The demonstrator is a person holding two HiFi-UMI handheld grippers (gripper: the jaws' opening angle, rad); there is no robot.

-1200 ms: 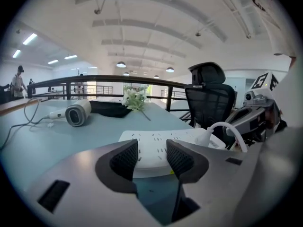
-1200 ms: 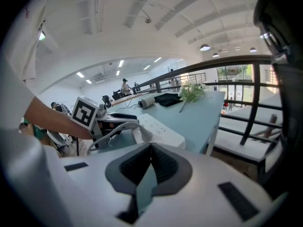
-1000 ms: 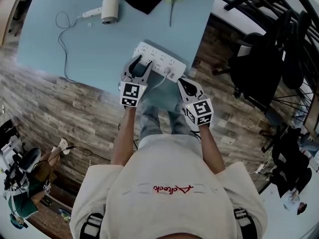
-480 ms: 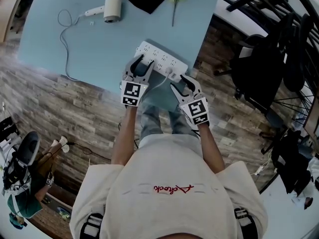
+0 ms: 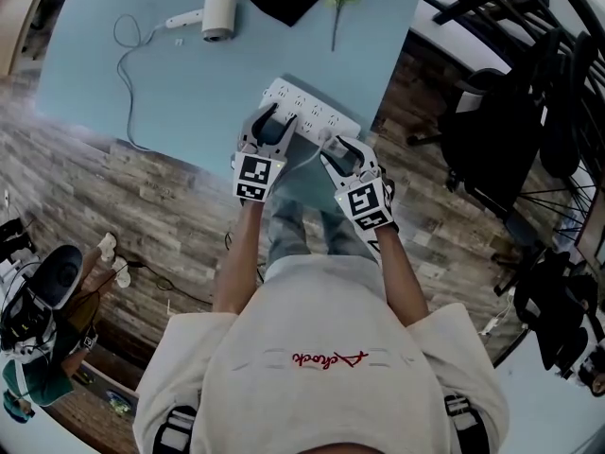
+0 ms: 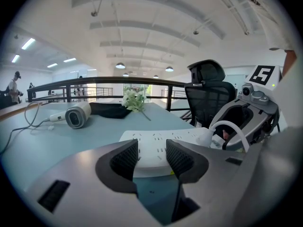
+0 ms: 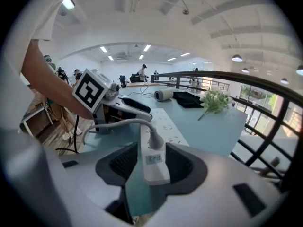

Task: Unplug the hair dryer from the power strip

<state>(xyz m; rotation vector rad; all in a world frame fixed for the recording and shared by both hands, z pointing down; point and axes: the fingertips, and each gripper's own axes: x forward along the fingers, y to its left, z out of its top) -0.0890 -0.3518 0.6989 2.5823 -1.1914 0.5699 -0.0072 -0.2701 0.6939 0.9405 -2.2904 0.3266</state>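
Right gripper (image 5: pixel 341 148) slid left, jaws just opened astride power strip (image 5: pixel 307 110) | left gripper (image 5: pixel 269 122) jaws apart | plug (image 7: pixel 155 140) ahead

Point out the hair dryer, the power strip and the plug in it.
hair dryer (image 5: pixel 219 15): head view, on its round barrel.
power strip (image 5: pixel 312 113): head view, on its socket face.
plug (image 7: pixel 153 139): right gripper view, on the plug's white body.

Left claw (image 6: pixel 151 151) parted; right (image 7: pixel 152 161) (just spread) straddles strip (image 7: pixel 165 121).
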